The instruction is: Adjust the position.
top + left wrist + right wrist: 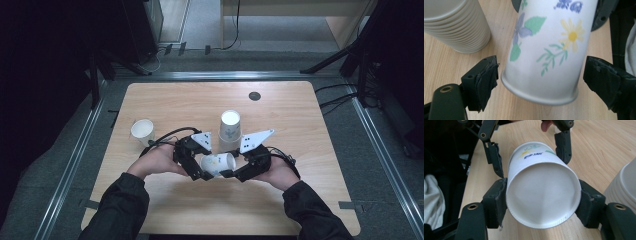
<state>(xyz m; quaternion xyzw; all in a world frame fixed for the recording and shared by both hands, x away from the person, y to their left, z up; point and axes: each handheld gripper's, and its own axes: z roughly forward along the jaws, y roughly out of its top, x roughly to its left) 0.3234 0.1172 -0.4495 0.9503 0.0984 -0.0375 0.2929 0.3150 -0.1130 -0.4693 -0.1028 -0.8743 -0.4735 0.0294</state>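
From the high view we see the flowered paper cup [218,164] lying sideways above the wooden table [300,210], between the left gripper [204,176] and the right gripper [226,173]. A stack of upturned cups [229,131] stands just behind; a single white cup [142,131] sits well apart to the left.

In the left gripper view our jaws stand wide — pads clear of the cup's [549,52] rim on both sides.

In the right gripper view the jaws clamp the cup [541,195] near its base — pads pressed on both sides.
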